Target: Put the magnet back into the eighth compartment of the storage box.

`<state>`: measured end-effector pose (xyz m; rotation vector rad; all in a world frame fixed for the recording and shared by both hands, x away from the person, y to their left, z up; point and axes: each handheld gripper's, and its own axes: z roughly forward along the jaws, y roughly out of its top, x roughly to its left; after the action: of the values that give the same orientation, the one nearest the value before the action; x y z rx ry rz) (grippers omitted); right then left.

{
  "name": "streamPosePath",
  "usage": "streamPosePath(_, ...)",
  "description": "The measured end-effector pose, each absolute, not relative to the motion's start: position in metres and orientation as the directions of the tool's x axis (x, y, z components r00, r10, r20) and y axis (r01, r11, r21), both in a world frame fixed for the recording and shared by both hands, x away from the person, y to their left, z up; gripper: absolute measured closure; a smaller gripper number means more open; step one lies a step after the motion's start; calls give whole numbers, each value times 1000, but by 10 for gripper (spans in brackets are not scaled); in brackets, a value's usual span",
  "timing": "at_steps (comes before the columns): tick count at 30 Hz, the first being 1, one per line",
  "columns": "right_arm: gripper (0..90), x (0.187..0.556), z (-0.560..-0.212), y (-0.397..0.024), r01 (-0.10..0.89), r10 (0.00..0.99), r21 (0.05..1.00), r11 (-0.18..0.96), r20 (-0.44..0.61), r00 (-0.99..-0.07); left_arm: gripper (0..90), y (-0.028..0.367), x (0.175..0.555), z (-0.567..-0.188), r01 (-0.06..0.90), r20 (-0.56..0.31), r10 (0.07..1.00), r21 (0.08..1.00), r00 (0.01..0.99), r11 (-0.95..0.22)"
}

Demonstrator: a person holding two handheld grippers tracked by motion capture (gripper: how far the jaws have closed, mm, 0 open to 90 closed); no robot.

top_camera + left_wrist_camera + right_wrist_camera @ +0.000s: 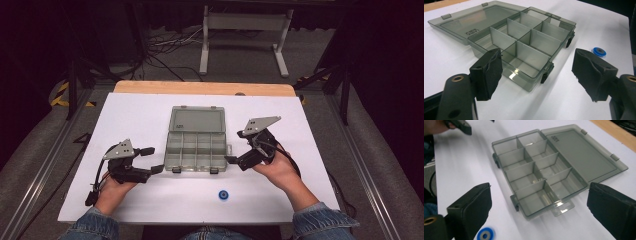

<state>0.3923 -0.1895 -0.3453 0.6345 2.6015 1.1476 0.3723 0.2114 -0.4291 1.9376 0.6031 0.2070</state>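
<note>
A smoky clear compartment box [196,145] lies open in the middle of the white table, its lid [196,120] folded flat on the far side. All its compartments [524,42] [536,172] look empty. A small blue ring [223,195] [599,51] [485,235] lies on the table in front of the box. My left gripper [154,160] [537,65] is just left of the box's near corner, open, with nothing between its jaws. My right gripper [236,147] [540,192] hovers at the box's right side, also open and holding nothing.
The white table top [140,120] ends in a wooden strip [200,88] at the far edge. Behind it, a white stand [245,40] and loose cables [170,47] sit on the grey floor. A person's forearms in denim sleeves [320,220] come in from below.
</note>
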Motion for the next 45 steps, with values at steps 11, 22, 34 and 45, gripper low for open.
streamPosePath(11,68,379,-350,-168,260,377,639,724,-49,-925,241,215,371,-429,314,-118,505,893,855,-323)
streamPosePath(22,66,373,-362,-154,245,315,558,793,-32,-948,241,215,371,-429,319,-122,505,891,854,-323)
streamPosePath(34,69,367,-376,-146,235,277,501,833,-10,-961,240,215,371,-429,320,-123,506,891,854,-322)
streamPosePath(45,104,363,-392,-140,223,250,474,852,6,-968,239,215,371,-429,320,-124,507,891,853,-322)
